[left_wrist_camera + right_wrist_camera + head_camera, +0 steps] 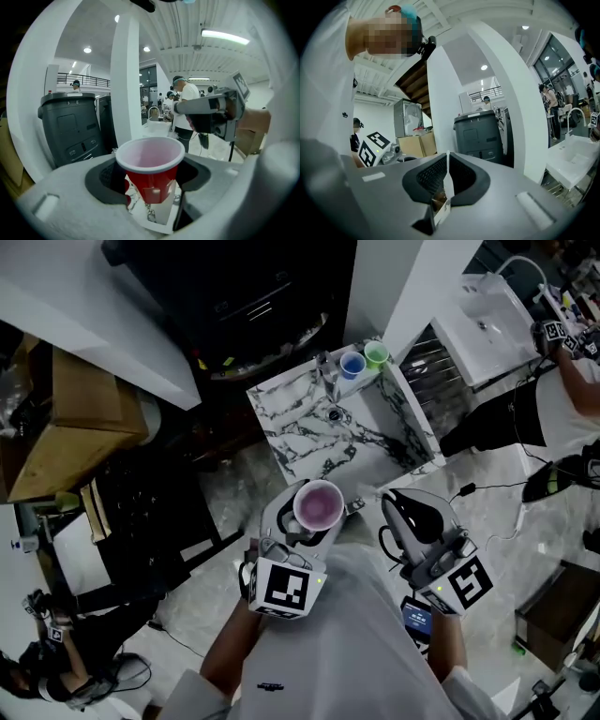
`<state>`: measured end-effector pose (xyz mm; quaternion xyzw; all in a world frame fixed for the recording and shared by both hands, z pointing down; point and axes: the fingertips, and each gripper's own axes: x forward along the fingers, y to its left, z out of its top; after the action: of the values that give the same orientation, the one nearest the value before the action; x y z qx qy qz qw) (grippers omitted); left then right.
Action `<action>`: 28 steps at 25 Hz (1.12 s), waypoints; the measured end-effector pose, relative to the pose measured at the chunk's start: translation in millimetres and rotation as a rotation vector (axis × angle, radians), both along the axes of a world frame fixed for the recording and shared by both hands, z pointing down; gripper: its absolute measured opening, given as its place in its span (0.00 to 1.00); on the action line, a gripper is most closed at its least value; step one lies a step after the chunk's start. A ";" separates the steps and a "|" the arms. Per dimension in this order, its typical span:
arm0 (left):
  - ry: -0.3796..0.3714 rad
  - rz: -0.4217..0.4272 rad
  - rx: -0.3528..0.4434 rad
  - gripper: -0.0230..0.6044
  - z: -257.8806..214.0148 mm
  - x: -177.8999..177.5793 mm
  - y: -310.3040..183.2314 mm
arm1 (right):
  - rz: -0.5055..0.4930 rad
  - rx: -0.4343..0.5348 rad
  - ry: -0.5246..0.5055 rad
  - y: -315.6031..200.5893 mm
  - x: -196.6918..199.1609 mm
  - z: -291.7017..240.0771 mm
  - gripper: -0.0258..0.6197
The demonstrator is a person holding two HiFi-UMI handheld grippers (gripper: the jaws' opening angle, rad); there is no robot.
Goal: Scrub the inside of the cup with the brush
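A red cup with a pale pink inside stands upright and empty between the jaws of my left gripper. In the left gripper view the cup fills the gap and the left gripper is shut on its lower wall. My right gripper hovers just right of the cup, apart from it. Seen from its own camera, the right gripper is shut on a thin white strip, apparently the brush's handle. The bristles are hidden. The right gripper also shows past the cup's rim.
A marble-patterned sink counter with a tap lies ahead; a blue cup and a green cup sit at its far corner. Behind are a dark bin and a white pillar. A cardboard box stands left; another person right.
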<state>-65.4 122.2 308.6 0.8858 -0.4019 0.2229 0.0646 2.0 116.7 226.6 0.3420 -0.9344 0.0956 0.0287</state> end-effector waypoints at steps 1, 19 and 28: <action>-0.009 0.007 -0.003 0.51 2.5 8.0 -9.5 | -0.002 0.009 -0.010 -8.0 5.3 -4.5 0.07; -0.085 0.031 -0.011 0.51 16.6 91.6 -92.7 | 0.022 0.069 -0.164 -68.8 82.1 -48.2 0.07; -0.093 0.055 -0.003 0.51 13.4 88.3 -108.7 | -0.003 0.058 -0.201 -79.4 72.8 -55.3 0.08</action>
<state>22.9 13.5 321.9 0.8849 -0.3798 0.2663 0.0411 74.8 37.3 171.3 0.3299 -0.9354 0.1023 -0.0750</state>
